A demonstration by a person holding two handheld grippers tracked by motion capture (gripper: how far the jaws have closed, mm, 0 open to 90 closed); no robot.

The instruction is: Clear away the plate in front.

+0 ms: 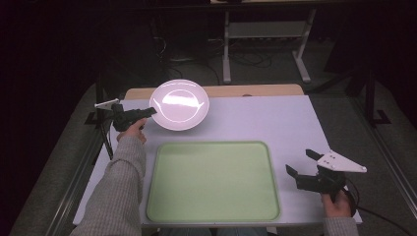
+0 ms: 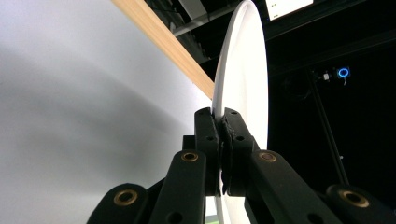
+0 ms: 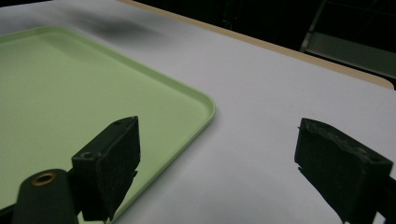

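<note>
- Plate [image 1: 179, 104] is sitting at the far left of the worktop [image 1: 275, 123], beyond the tray [image 1: 213, 181] and apart from it; whether it is resting flat or lifted off the surface is not clear from the high view.
- Left claw [image 1: 151, 112] is clenching on the plate's left rim; in the left gripper view its jaws are pressing together with the white rim [image 2: 243, 84] between them, the plate standing edge-on against the dark room.
- Right claw [image 1: 301, 162] is hanging released, jaws wide apart, over bare worktop just right of the tray and well apart from the plate.
- In the right gripper view the tray's rounded corner [image 3: 205, 105] is lying near the left-hand jaw, with nothing between the jaws.
- Tray is lying green and bare at the near middle of the worktop.
</note>
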